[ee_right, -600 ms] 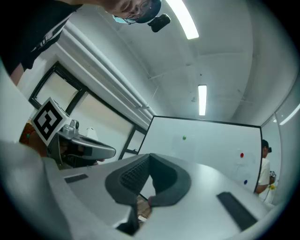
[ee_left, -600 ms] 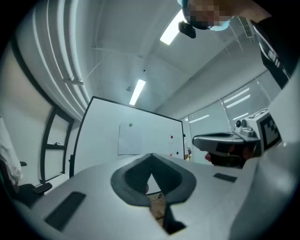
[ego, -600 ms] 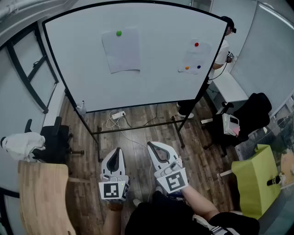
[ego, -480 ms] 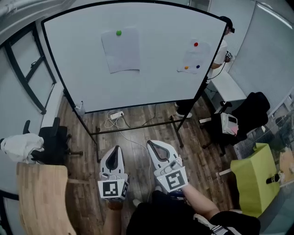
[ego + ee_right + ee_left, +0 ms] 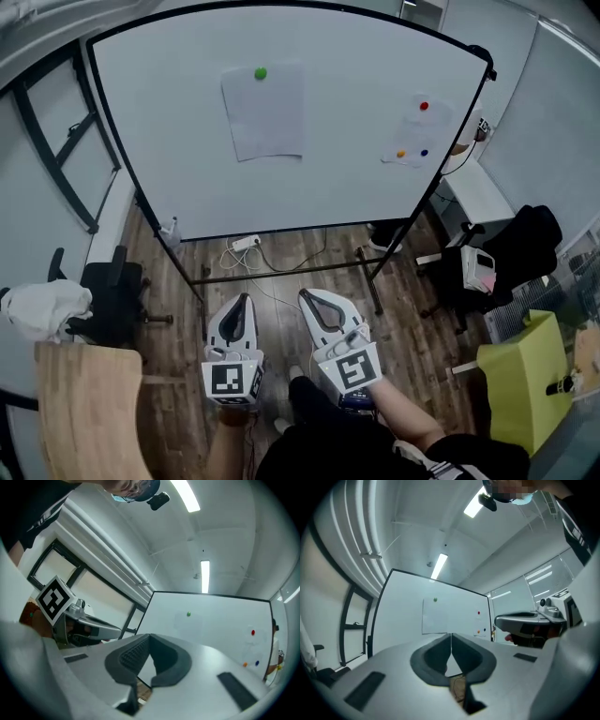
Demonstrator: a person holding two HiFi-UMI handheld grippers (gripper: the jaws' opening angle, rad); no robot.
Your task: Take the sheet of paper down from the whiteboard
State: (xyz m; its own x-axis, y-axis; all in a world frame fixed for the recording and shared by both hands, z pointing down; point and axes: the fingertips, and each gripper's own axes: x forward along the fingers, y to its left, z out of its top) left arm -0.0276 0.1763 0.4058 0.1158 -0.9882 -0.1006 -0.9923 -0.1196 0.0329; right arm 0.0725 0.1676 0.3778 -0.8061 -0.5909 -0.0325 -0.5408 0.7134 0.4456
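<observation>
Rightward, the whiteboard [image 5: 187, 141] hides nearly all of a person [image 5: 476, 127] behind it.

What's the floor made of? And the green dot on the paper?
The floor looks like dark wood planks or wood-look laminate: board seams and grain show. The green dot is probably a plastic-capped magnet: small, round, smooth, pinning the sheet of paper to the whiteboard.

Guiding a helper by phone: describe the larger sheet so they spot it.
Find the whiteboard. The sheet hangs on its upper half, left of centre. One green magnet pins it, while the smaller sheet right carries red, orange and blue magnets.
</observation>
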